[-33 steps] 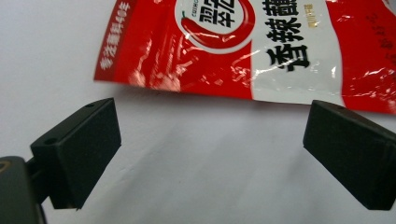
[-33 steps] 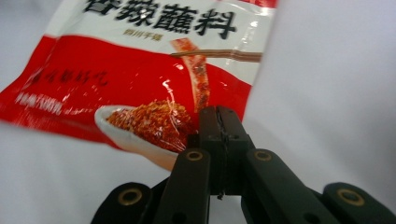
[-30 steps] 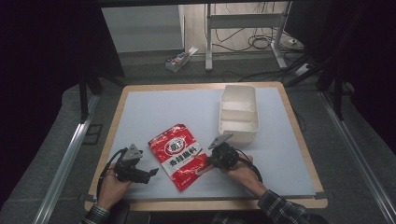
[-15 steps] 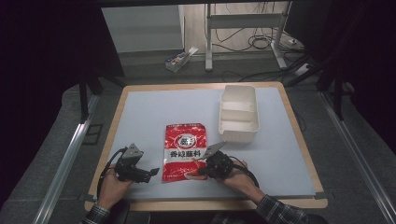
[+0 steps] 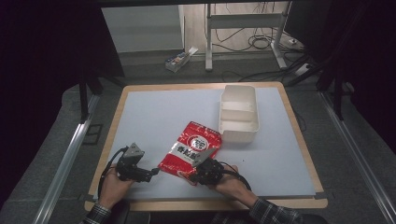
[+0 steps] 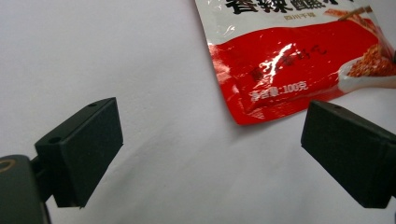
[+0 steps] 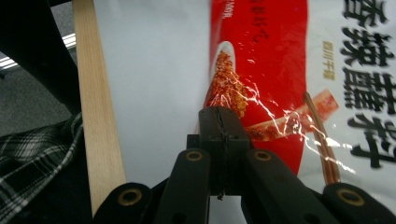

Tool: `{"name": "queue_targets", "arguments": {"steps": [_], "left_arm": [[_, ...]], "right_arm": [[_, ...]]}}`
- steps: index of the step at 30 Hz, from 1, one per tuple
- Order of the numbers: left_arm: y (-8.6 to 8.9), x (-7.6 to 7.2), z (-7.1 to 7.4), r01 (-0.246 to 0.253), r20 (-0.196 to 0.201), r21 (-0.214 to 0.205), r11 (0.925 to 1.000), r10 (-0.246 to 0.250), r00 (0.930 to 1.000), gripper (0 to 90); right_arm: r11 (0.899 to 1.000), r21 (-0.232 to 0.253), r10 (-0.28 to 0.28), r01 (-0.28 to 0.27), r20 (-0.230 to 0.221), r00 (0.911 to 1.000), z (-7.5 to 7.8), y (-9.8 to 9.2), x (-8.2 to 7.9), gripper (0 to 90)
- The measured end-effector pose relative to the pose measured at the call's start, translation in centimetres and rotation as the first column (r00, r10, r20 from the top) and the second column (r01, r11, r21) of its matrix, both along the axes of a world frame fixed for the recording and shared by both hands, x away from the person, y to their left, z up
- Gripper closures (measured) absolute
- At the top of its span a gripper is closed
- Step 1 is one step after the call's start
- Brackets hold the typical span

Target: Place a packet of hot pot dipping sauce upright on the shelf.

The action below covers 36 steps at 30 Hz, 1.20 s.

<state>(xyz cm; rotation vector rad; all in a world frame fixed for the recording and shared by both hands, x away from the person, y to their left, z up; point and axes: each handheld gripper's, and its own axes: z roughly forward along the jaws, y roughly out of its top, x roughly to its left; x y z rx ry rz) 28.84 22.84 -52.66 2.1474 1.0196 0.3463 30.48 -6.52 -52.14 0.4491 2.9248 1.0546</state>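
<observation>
A red and white seasoning packet with black print lies flat on the white table mat, its top tilted toward the far right. My right gripper is shut on the packet's near edge. In the right gripper view the closed jaws pinch the glossy red foil. My left gripper rests low on the mat, just left of the packet's near-left corner. It is open, and its wide-apart black jaws hold nothing, with the packet's red corner just beyond them.
A white two-compartment bin stands on the mat at the far right, close to the packet's top. The table's wooden border runs just behind my right gripper. A plaid sleeve enters from the bottom.
The packet has swung around: its top leaned left, then straight, and now leans right. My right gripper moved left and nearer the front edge with the packet's bottom. The left gripper stayed put.
</observation>
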Motion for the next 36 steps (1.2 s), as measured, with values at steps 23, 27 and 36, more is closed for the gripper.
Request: {"name": "queue_targets", "arguments": {"steps": [23, 27, 36], "left_arm": [[-2.4, 5.6, 0.1, 0.022, -0.051, -0.040, 0.9989, -0.024, 0.9984, 76.2], [-4.1, 8.1, -0.3, 0.009, -0.052, 0.003, 1.0000, -0.008, 0.9986, 80.7], [-5.6, 10.0, -1.0, 0.038, -0.102, -0.024, 0.9990, -0.040, 0.9939, 87.1]], "right_arm": [[0.991, -0.004, -0.130, 0.131, 0.106, 0.9858, 1.4, -4.5, 0.6, 55.7], [0.984, -0.010, -0.176, 0.179, 0.124, 0.9766, 1.6, -6.4, 0.9, 49.3], [0.962, 0.010, -0.273, 0.274, 0.117, 0.9548, 2.1, -10.2, 1.7, 40.1]]}}
